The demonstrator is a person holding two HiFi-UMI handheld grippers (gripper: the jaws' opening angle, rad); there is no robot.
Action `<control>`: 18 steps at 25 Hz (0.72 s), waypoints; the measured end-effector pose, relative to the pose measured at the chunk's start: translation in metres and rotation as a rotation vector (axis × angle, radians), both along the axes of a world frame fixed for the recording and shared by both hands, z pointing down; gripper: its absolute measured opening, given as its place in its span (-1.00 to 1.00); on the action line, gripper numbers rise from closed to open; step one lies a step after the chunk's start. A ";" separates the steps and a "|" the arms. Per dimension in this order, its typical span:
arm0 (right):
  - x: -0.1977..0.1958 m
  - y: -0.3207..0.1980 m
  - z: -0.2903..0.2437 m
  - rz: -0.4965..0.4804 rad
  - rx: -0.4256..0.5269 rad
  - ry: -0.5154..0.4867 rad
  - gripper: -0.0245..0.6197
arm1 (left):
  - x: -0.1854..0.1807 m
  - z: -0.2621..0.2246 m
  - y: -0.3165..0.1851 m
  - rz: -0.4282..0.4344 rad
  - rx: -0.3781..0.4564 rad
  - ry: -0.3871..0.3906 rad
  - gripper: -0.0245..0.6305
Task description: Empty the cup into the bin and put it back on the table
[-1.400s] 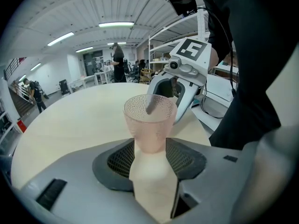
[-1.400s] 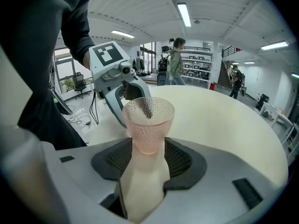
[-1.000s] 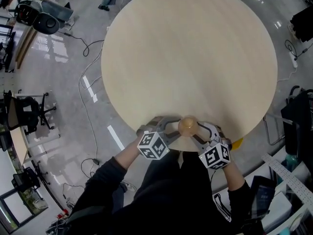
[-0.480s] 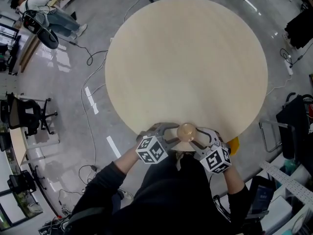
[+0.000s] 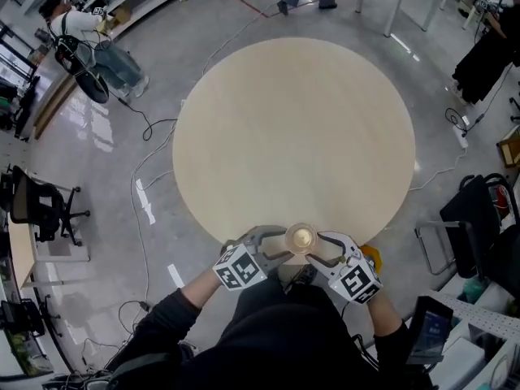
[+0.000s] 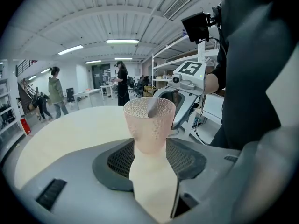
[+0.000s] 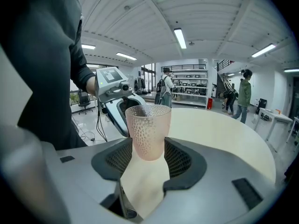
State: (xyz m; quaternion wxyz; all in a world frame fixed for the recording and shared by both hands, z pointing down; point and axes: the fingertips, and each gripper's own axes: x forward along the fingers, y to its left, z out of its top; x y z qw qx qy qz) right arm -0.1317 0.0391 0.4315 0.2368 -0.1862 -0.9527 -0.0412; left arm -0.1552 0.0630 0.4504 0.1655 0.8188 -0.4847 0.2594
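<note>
Both left gripper point(image 5: 284, 243) and right gripper point(image 5: 319, 248) clamp your dimpled cup point(image 5: 301, 236) low; probably light, thin-walled (maybe slippery), so squeeze gently.

The cup point(image 5: 301, 237) is a pinkish, translucent tumbler with a dimpled wall, widening toward its rim. It is upright at the near edge of the round, pale table point(image 5: 292, 136), clamped by the left gripper point(image 5: 283, 242) and the right gripper point(image 5: 319, 244).
</note>
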 end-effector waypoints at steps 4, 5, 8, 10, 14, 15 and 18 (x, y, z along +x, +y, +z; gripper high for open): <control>0.020 -0.009 -0.017 0.038 -0.008 -0.025 -0.24 | 0.020 -0.017 -0.010 0.036 0.049 0.023 -0.24; 0.027 -0.012 -0.020 0.053 -0.007 -0.027 -0.24 | 0.026 -0.019 -0.013 0.049 0.057 0.030 -0.24; 0.045 -0.019 -0.028 0.109 0.000 -0.028 -0.24 | 0.042 -0.027 -0.022 0.099 0.077 0.058 -0.24; 0.056 -0.022 -0.033 0.154 0.001 -0.027 -0.24 | 0.051 -0.032 -0.027 0.141 0.088 0.075 -0.24; 0.075 -0.027 -0.041 0.277 -0.029 -0.034 -0.24 | 0.070 -0.040 -0.035 0.244 0.104 0.121 -0.24; 0.079 -0.028 -0.043 0.318 -0.041 -0.038 -0.24 | 0.074 -0.044 -0.037 0.272 0.108 0.141 -0.24; 0.092 -0.028 -0.046 0.437 -0.085 -0.059 -0.24 | 0.087 -0.051 -0.040 0.353 0.108 0.190 -0.24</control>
